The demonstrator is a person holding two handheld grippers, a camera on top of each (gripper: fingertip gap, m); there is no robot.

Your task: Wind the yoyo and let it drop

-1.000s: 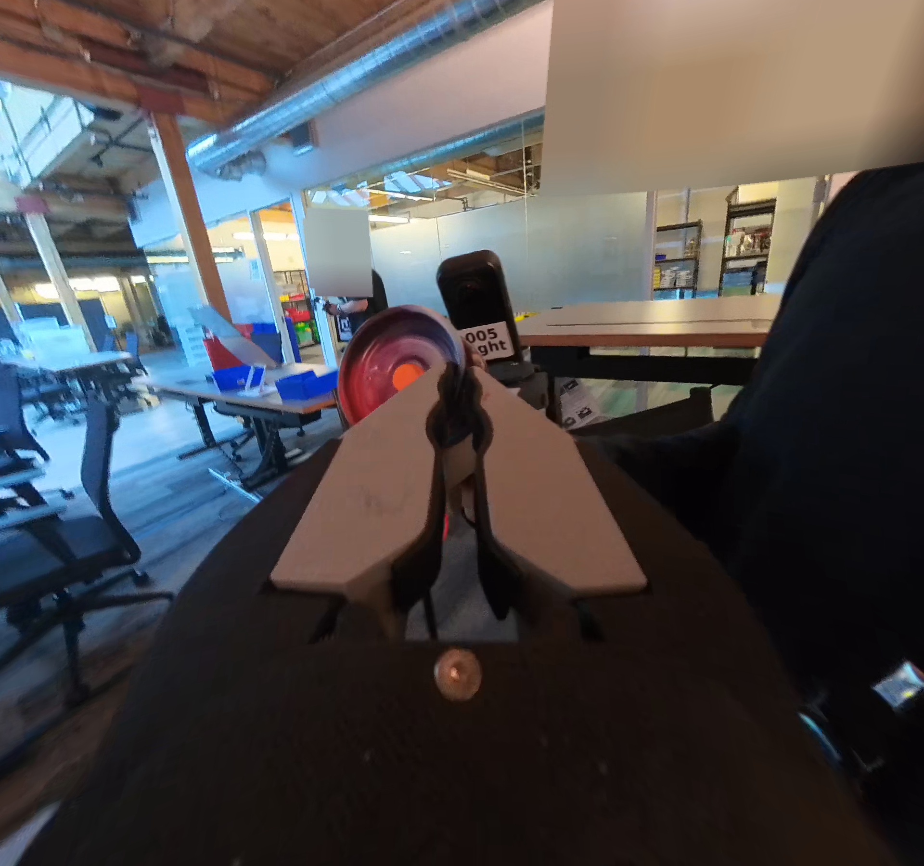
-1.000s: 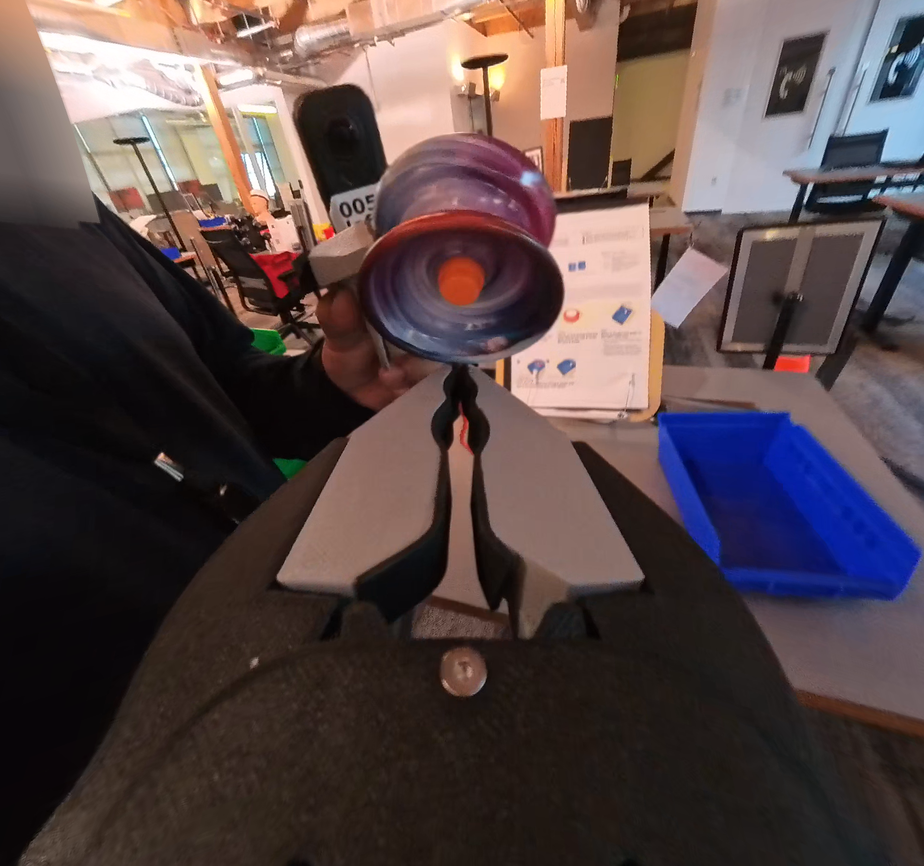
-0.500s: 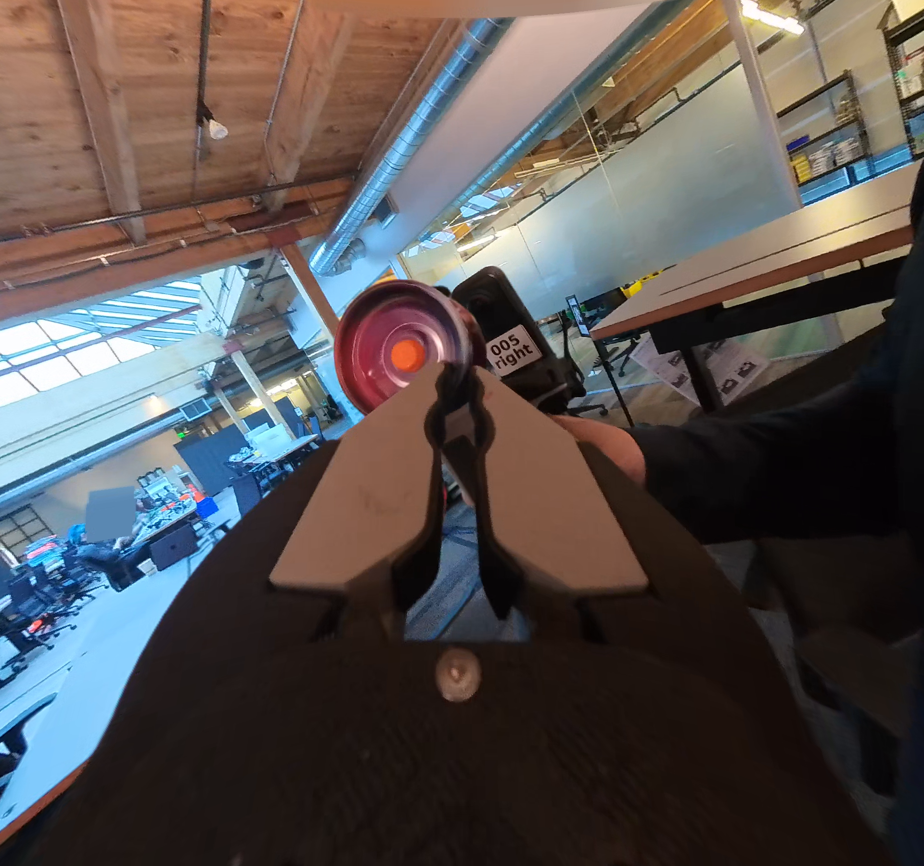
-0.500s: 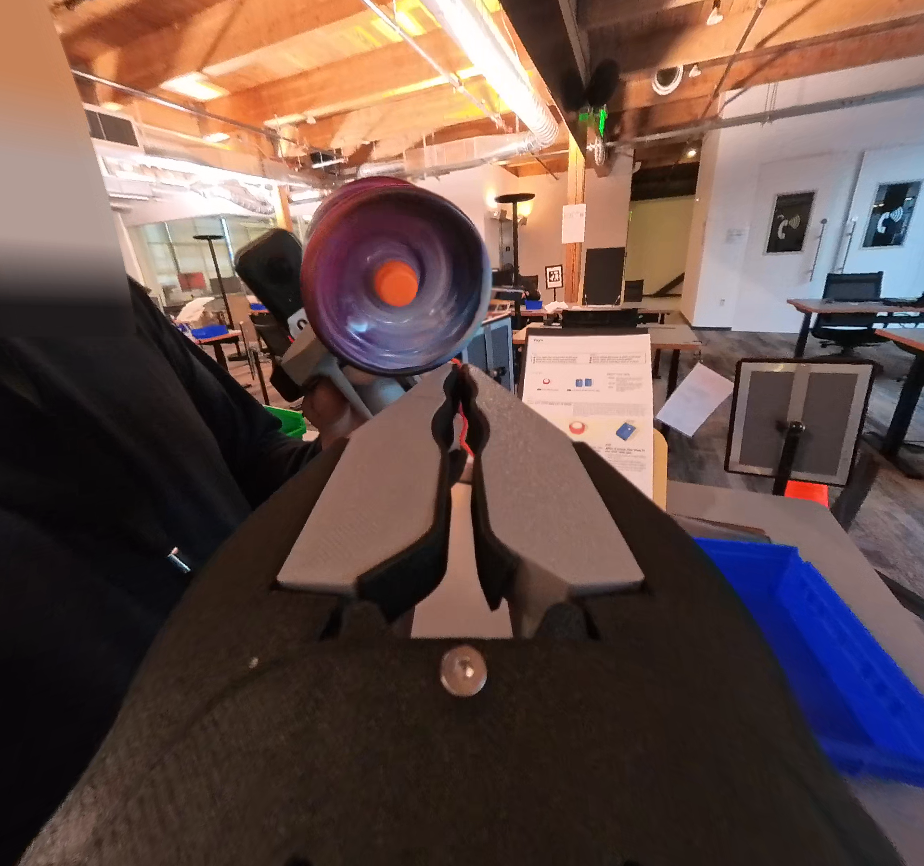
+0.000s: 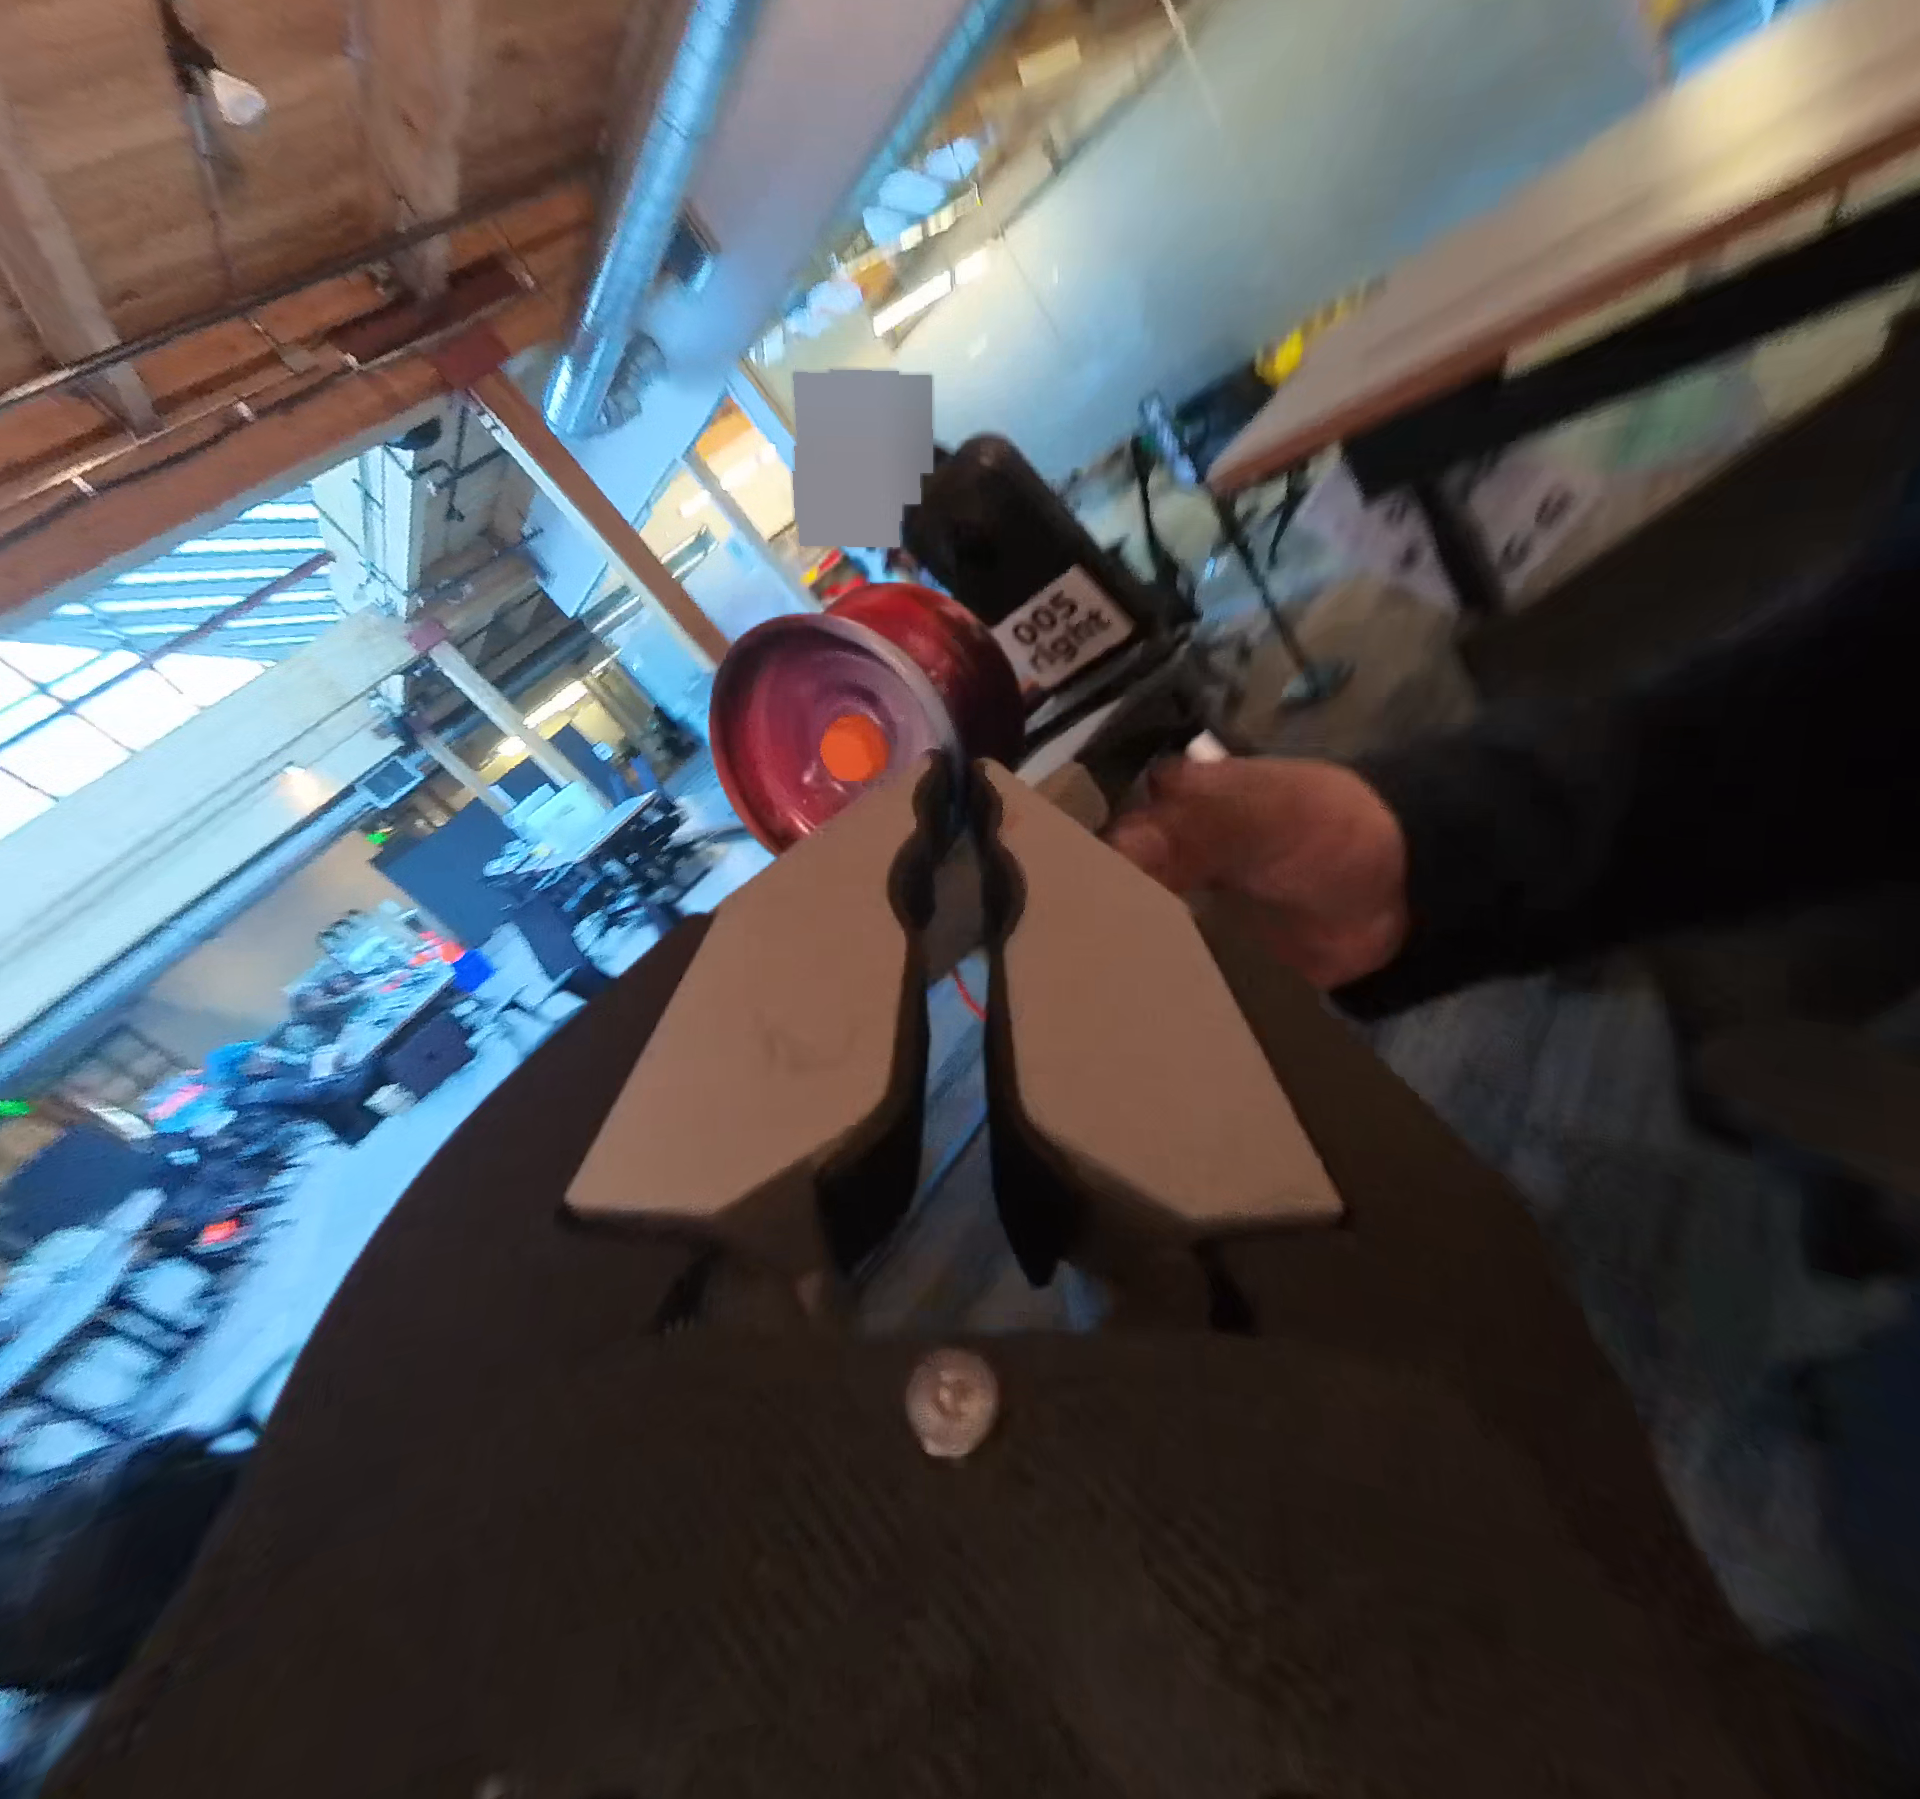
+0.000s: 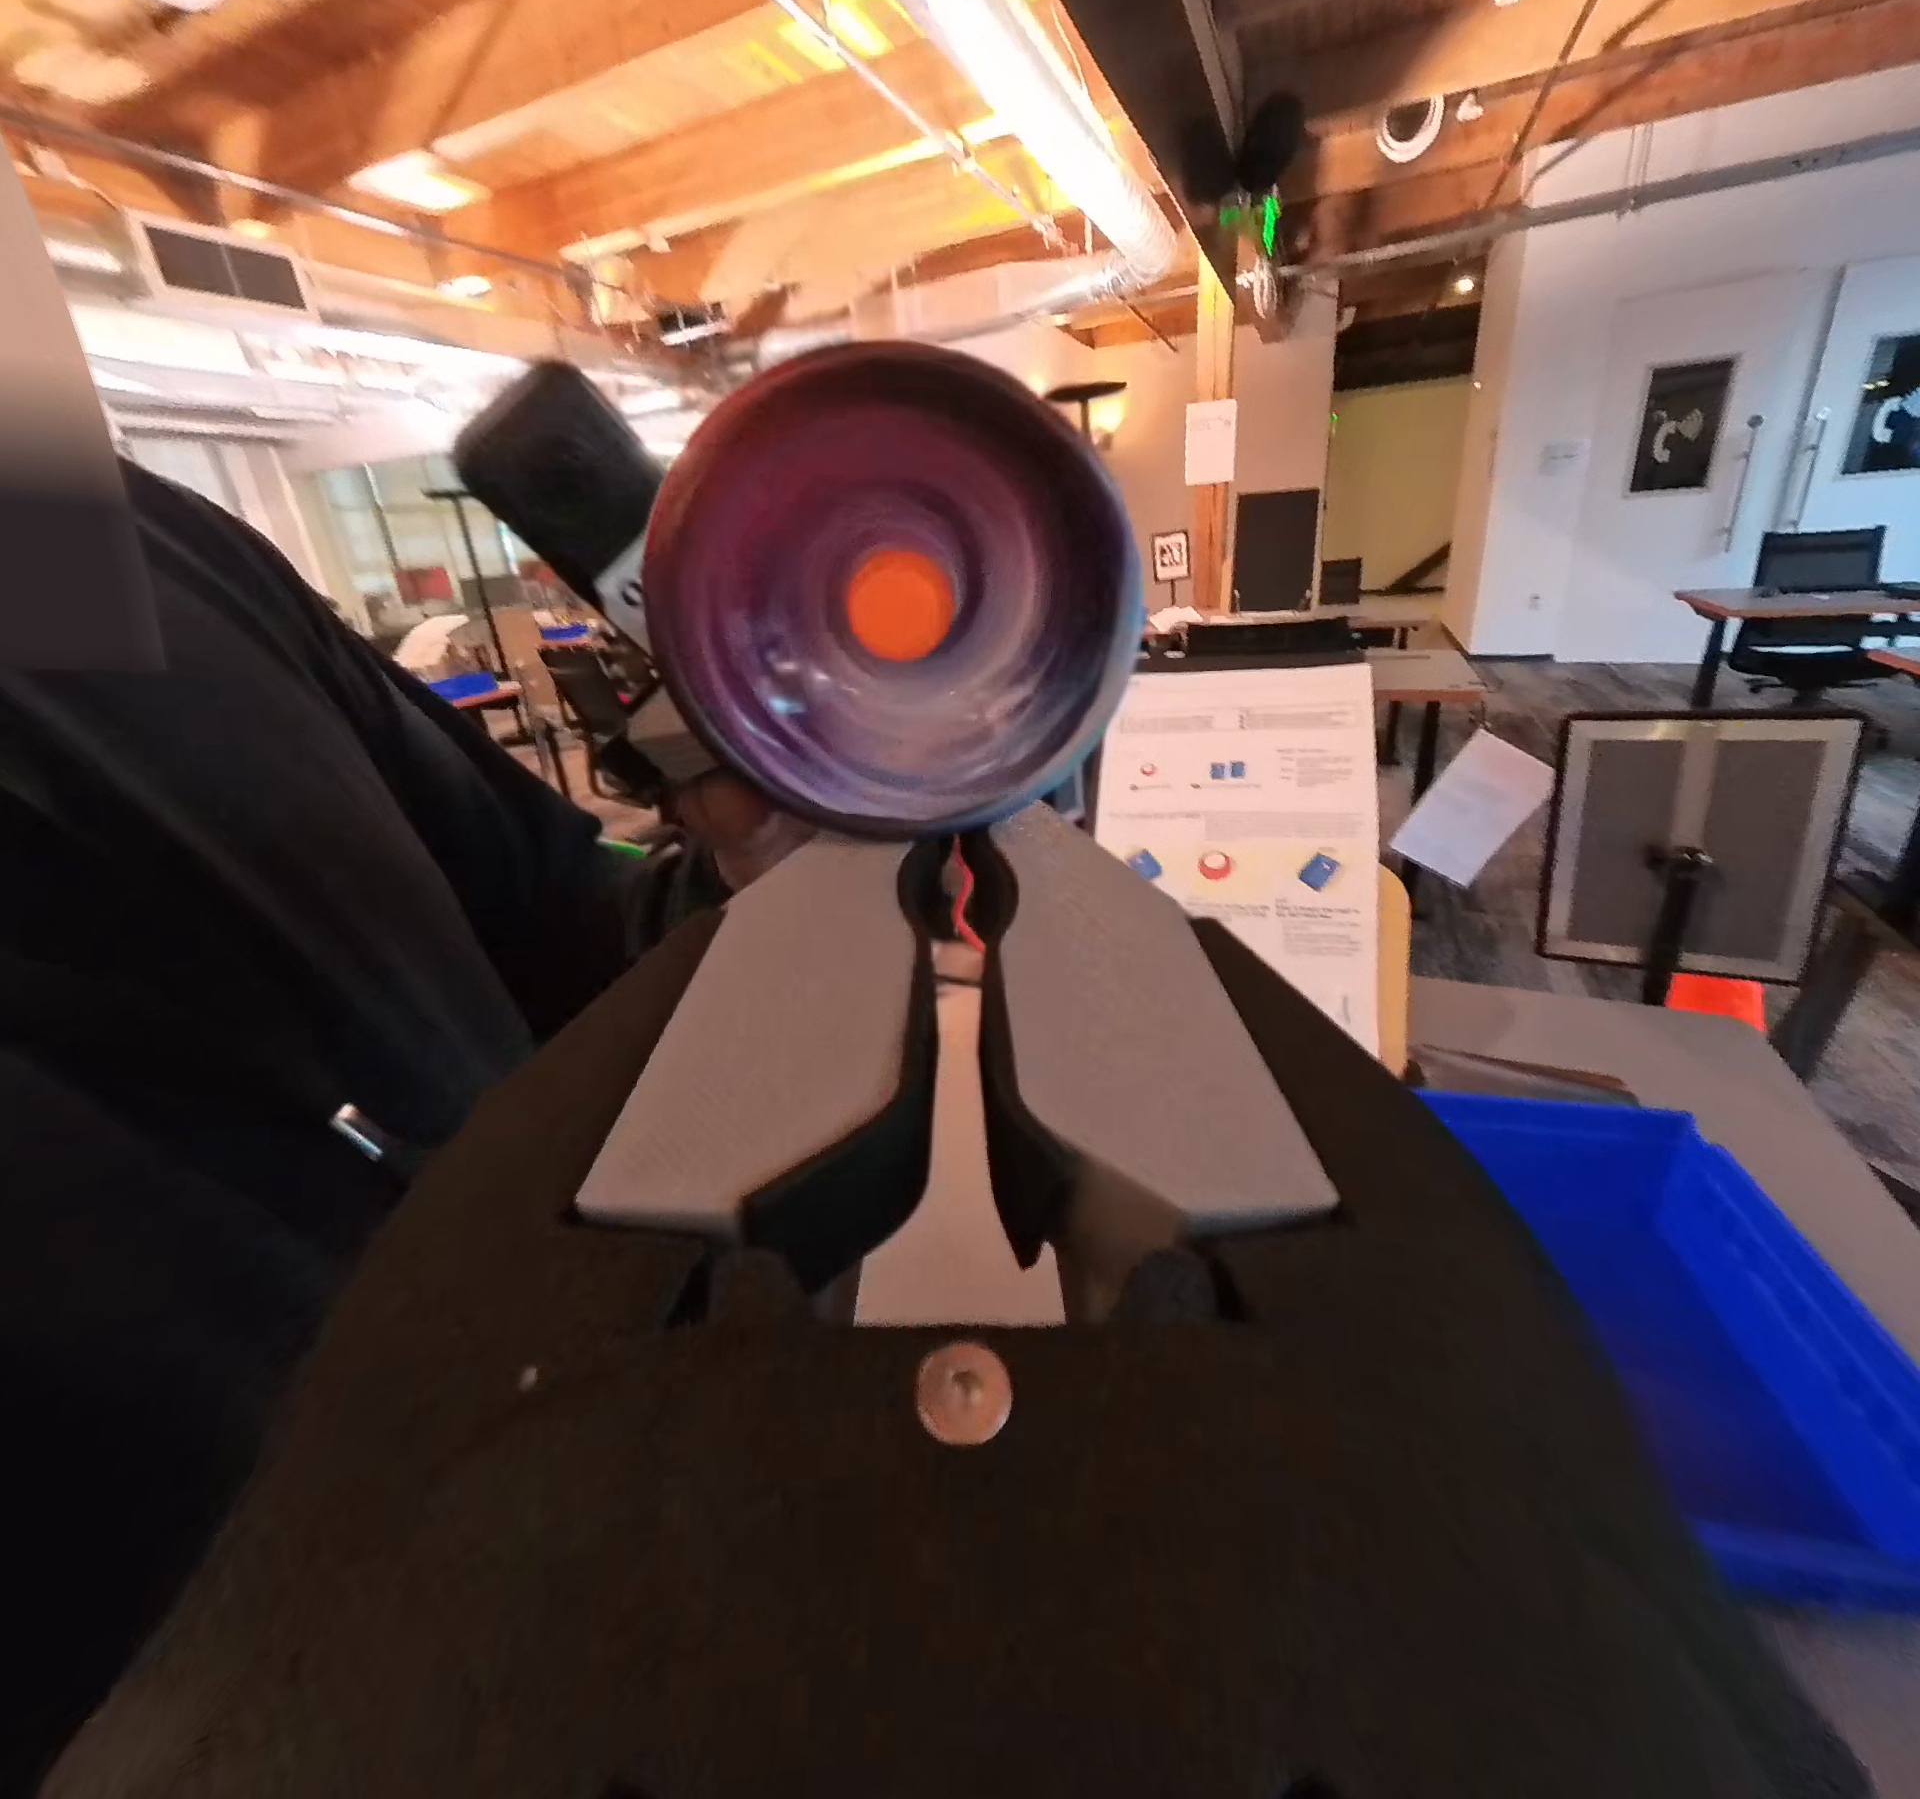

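A red and purple yoyo with an orange hub is held up in the air between my two grippers. My left gripper is shut, its fingertips pinching the rim of the yoyo's near half. An orange string shows below, between its fingers. In the right wrist view the yoyo faces the camera just above my right gripper, which is shut on the red string. The right gripper's body shows behind the yoyo in the left wrist view. The left gripper's fingers are hidden behind the yoyo in the right wrist view.
A blue bin sits on the grey table to the lower right. A printed sheet and a framed board stand behind. The person's dark sleeve fills the left side. My hands' fingertips stand some 5 cm from each other.
The left gripper has rolled and tilted with the yoyo still in its tips. In the right wrist view the yoyo has moved from upper left to right above the tips. Both grippers stay shut.
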